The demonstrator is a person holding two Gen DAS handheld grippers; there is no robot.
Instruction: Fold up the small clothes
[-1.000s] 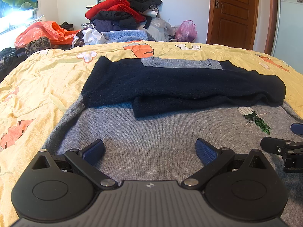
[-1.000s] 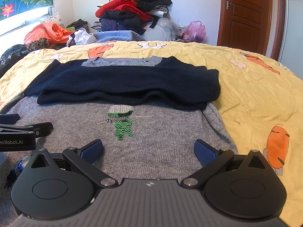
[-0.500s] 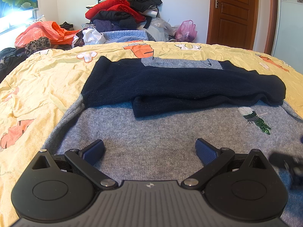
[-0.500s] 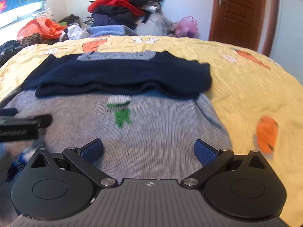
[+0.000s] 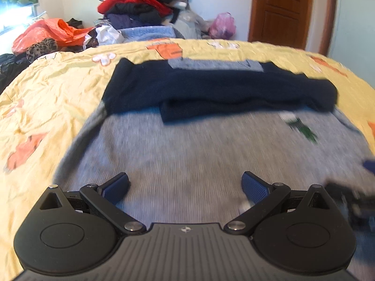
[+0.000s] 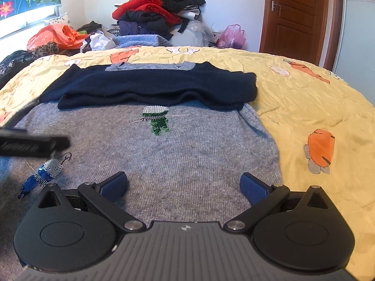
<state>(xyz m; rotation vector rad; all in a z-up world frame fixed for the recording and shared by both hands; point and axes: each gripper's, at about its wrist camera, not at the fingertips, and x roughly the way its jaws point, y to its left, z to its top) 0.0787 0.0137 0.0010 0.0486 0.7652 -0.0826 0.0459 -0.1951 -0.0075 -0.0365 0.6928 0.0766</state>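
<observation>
The left wrist view is smeared by motion, so we cannot make out the weave or the green patch clearly; the right gripper shows there only as a dark blur at the edge. We record the left gripper with jaws spread wide, nothing between them, and the right gripper likewise spread and empty. The grey sweater lies flat on the yellow bedspread, directly beneath and ahead of both sets of jaws. Its navy sleeves lie folded across it, well beyond the jaws.
</observation>
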